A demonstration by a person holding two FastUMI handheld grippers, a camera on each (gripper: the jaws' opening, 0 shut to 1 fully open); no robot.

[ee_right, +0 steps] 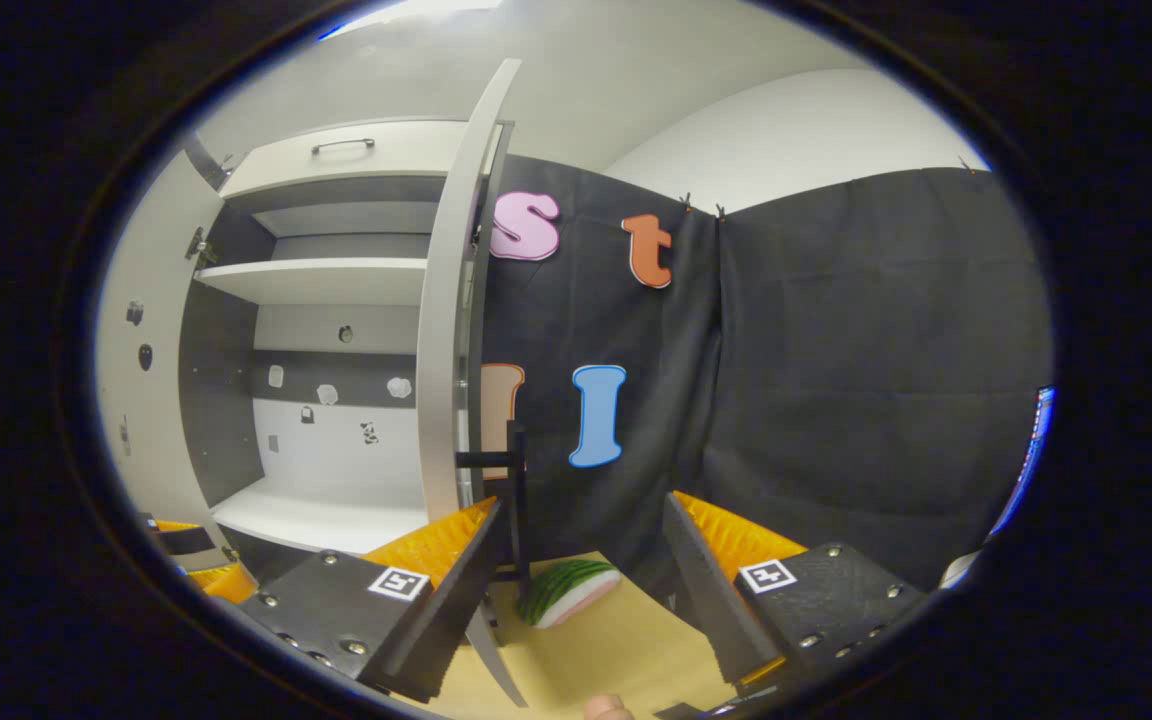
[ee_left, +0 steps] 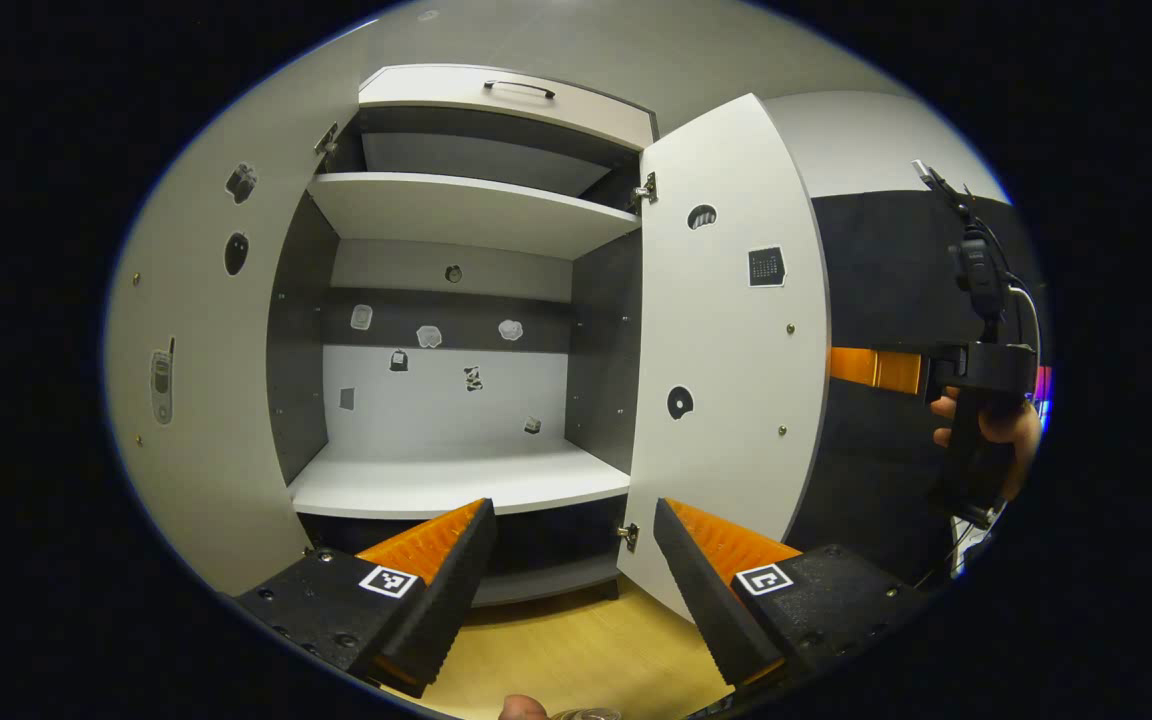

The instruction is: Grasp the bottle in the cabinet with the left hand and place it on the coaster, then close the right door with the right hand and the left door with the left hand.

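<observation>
Our left tool (ee_left: 571,560) hangs in front of the cabinet (ee_left: 466,330) with its two fingers spread wide and nothing between them. Our right tool (ee_right: 576,570) is likewise spread, gripping nothing, above the counter (ee_right: 616,640).

In the left gripper view we count two doors, both swung open: the left door (ee_left: 206,400) on the left and the right door (ee_left: 726,350) just right of center. Between them the cabinet shows two white shelves, an upper shelf (ee_left: 466,205) and a lower shelf (ee_left: 456,480), both bare. A closed drawer with one dark handle (ee_left: 519,88) tops the cabinet. Small stickers dot the back wall and the inner faces of the doors. We cannot see the bottle on either shelf; a glimpse of something clear and rounded (ee_left: 586,713) sits at the bottom edge of the left gripper view, too cut off to tell what it is. Farther right in that view, a hand (ee_left: 996,425) holds the other tool.

In the right gripper view the right door (ee_right: 451,340) stands edge-on to us, just left of our fingers. One watermelon slice (ee_right: 566,590) lies on the counter between the fingers, beside a thin dark stand (ee_right: 514,500).
</observation>
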